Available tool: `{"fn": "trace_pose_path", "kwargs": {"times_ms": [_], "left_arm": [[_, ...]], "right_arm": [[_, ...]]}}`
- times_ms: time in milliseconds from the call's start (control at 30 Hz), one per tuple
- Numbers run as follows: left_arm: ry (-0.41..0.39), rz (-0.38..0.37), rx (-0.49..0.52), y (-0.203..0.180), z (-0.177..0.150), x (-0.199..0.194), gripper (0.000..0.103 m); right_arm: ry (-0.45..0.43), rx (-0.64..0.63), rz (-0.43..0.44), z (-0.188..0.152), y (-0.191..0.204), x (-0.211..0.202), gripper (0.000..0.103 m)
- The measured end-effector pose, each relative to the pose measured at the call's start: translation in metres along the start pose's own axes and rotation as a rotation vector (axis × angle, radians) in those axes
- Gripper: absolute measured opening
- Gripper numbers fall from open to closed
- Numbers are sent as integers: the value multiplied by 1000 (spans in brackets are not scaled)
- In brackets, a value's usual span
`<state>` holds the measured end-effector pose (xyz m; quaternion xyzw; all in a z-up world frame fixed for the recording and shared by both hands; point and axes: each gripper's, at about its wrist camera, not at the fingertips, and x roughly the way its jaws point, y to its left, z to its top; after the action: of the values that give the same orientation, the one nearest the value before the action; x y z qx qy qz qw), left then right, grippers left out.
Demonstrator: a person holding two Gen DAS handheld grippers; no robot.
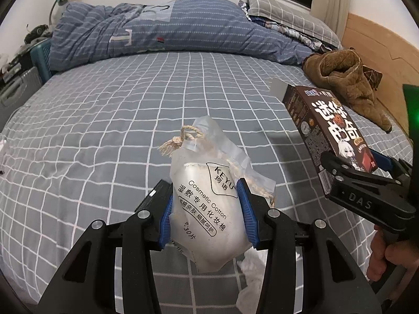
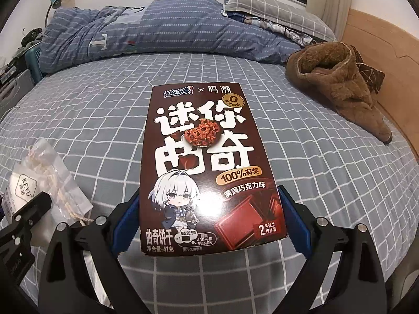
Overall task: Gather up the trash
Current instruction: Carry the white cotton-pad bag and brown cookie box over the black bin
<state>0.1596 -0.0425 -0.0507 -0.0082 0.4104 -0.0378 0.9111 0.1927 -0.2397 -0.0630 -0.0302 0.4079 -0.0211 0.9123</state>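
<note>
Now both pieces of litter are off the grey checked bed sheet point(image 1: 104, 120) and held in the air, so the picking-up step looks finished and the carrying step is in hand. The left gripper point(image 1: 209, 209) has its blue pads pressed against the sides of a frosted plastic pouch of cotton pads with a twine drawstring point(image 1: 209, 209); the right gripper point(image 2: 209, 217) clamps a dark brown cardboard cookie box point(image 2: 207, 167) by its lower edges. No bin shows in either view, so the next move likely calls for turning away from the bed to find one, keeping both grips firm. The pouch reads "KEYU" and "Cosmetic Cotton"; the box carries large white Chinese characters, "100%", "41克" and a cartoon figure. A brown fleece boot point(image 2: 340, 78) lies on the sheet, well apart
</note>
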Motion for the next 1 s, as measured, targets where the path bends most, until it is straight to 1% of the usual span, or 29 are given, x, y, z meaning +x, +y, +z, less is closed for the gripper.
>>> {"fn": "trace_pose_path", "kwargs": {"times_ms": [133,367,633,800,1000], "left_arm": [[-5,0,-10,4,-4,-9,43],[-39,14,-28,13,-10,-33,43],[-57,11,-18,14,-16,-62,43],[-52,16,-16,15,-23,-75,43],[-46,17,-30,17,-37,-86,43]], "right_arm": [[-6,2,1,-6,0,-12,90],[-25,5,-1,-17,0,-36,90],[-55,-10,5,-28,5,-65,90],[-75,-22,13,-40,10,-88,90],[-64,-18,23,-60,10,-105,90]]}}
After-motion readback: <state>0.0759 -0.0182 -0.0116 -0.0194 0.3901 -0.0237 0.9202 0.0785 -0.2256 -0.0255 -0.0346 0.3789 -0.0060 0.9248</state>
